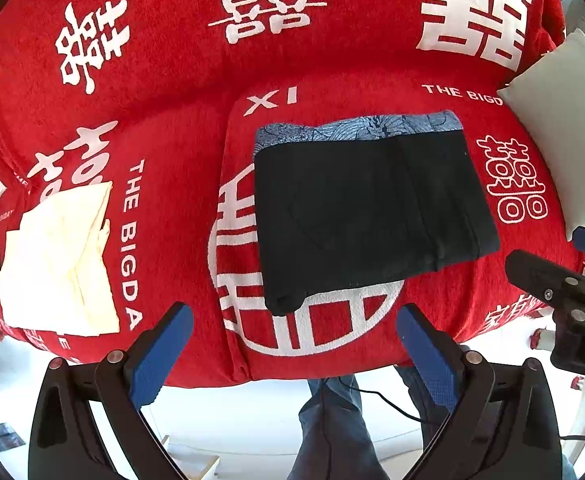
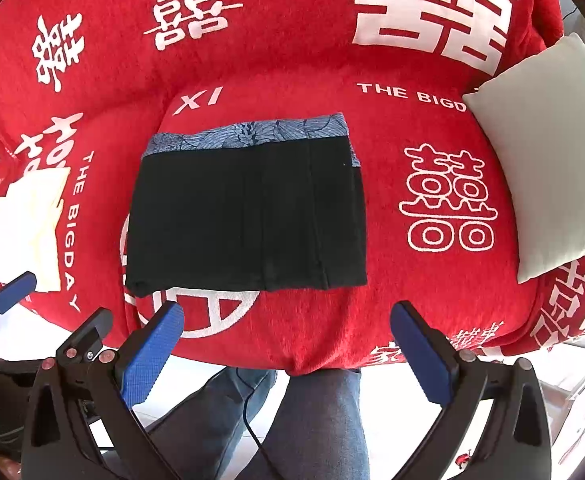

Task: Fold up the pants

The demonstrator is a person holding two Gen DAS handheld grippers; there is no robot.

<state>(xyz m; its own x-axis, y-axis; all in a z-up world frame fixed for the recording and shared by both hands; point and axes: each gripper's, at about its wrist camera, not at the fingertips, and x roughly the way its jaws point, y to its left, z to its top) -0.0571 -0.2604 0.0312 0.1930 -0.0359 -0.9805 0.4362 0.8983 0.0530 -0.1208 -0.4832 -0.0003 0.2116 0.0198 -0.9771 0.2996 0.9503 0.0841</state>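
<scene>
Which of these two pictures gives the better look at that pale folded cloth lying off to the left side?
The left wrist view: the cream folded cloth is large there, its layers and edges showing. The right wrist view crowds the same cloth against the picture's edge, washed out.

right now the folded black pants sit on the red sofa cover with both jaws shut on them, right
Not quite. The folded black pants do sit on the red sofa cover, but both wrist views show the left gripper and right gripper open, jaws clear of them.
</scene>
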